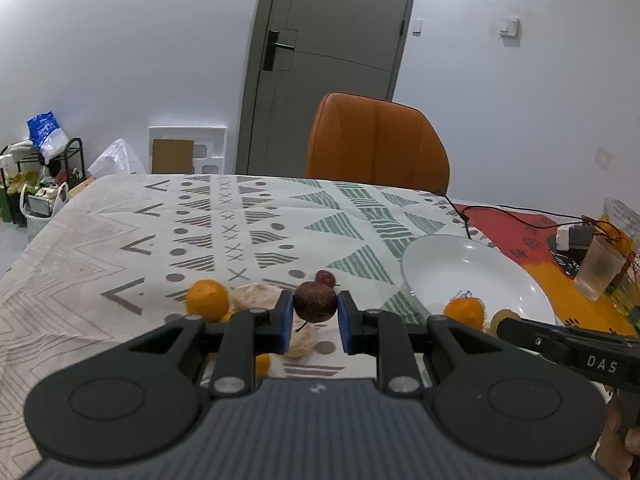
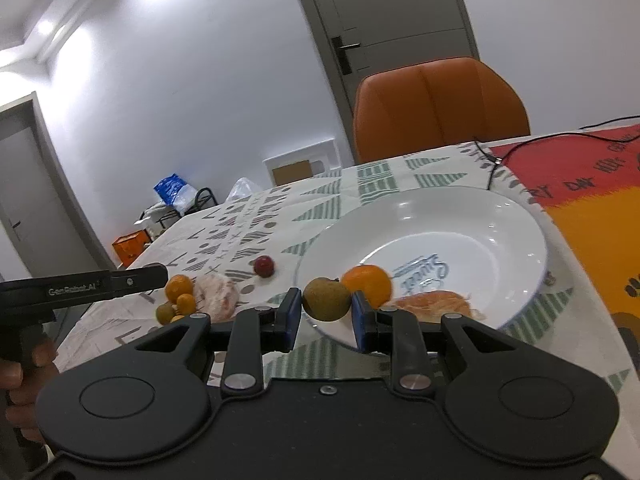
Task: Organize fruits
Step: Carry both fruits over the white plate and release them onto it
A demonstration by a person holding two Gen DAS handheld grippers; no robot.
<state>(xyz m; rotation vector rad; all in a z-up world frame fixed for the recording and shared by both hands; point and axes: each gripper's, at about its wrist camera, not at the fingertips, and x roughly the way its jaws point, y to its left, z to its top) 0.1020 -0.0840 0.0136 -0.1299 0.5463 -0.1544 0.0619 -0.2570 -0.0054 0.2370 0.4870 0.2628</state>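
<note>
Your left gripper (image 1: 315,318) jaws pinch a dark brown fruit (image 1: 315,301) and your right gripper (image 2: 327,314) jaws pinch a greenish fruit (image 2: 326,299) just short of the white plate (image 2: 516,236); both round fruits sit at the pad tips, so a jolt could roll either onto the counter (image 1: 120,240).

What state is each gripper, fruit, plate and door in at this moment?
Left gripper: shut on dark brown fruit.
Right gripper: shut on green-brown fruit.
White plate: upright on table, holds an orange and peel.
Red fruit: loose on tablecloth.
Door: closed.
</note>
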